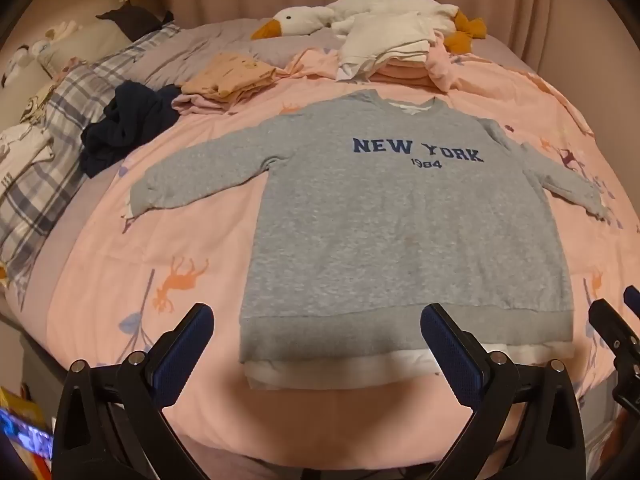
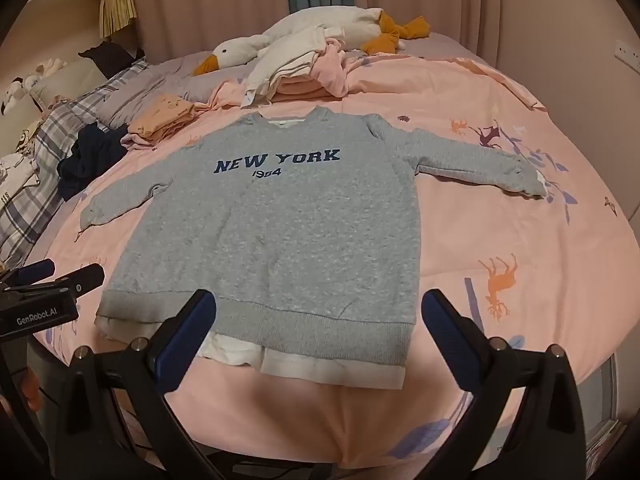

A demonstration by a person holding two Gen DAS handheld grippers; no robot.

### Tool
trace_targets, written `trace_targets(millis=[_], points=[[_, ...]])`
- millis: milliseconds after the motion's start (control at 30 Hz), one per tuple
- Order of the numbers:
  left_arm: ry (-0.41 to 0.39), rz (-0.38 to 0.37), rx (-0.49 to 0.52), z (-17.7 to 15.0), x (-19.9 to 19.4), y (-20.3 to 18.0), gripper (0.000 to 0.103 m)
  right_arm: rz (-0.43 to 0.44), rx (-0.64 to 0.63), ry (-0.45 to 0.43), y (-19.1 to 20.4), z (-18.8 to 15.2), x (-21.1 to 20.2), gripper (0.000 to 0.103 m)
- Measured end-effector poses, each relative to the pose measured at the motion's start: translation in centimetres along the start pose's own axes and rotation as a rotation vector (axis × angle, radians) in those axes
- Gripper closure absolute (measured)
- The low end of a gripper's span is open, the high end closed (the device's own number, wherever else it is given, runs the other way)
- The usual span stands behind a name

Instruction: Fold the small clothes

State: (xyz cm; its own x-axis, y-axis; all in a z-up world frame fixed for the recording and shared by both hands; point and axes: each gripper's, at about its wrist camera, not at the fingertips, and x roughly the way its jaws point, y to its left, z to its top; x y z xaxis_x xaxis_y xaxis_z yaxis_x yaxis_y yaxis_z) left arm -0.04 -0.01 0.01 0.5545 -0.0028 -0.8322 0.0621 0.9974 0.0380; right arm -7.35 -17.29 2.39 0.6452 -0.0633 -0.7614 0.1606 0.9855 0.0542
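We see a grey sweatshirt (image 1: pixel 400 220) lying flat on the pink duvet (image 1: pixel 180 240) of a bed, front side up, with the words NEW YORK on the chest. Both sleeves are spread out to the sides, and a white layer shows under the hem at the near edge. Our left gripper (image 1: pixel 316 344) is spread wide above the near left part of the hem, and nothing is between its fingers. Our right gripper (image 2: pixel 320 328) is also spread wide, above the near right part of the hem, and it holds nothing. Behind the sweatshirt lie a folded peach pile (image 1: pixel 228 76), a dark navy garment (image 1: pixel 128 124) and a stack of white and pink clothes (image 1: pixel 392 48). A plush goose (image 1: pixel 304 20) lies at the far side of the bed.
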Motion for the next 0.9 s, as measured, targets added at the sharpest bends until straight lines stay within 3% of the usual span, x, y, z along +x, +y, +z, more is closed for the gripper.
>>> trace_targets(millis=[133, 300, 900], points=[[0.005, 0.030, 0.023, 0.08, -0.01, -0.75, 0.001, -0.003, 0.001, 0.001, 0.05, 0.04, 0.00, 0.000], [0.011, -0.019, 0.006, 0.26, -0.24, -0.08, 0.001, 0.006, 0.005, -0.008, 0.02, 0.11, -0.20, 0.000], [0.001, -0.010, 0.027, 0.12, -0.13, -0.66, 0.001, 0.020, 0.000, 0.005, 0.38, -0.32, 0.46, 0.000]])
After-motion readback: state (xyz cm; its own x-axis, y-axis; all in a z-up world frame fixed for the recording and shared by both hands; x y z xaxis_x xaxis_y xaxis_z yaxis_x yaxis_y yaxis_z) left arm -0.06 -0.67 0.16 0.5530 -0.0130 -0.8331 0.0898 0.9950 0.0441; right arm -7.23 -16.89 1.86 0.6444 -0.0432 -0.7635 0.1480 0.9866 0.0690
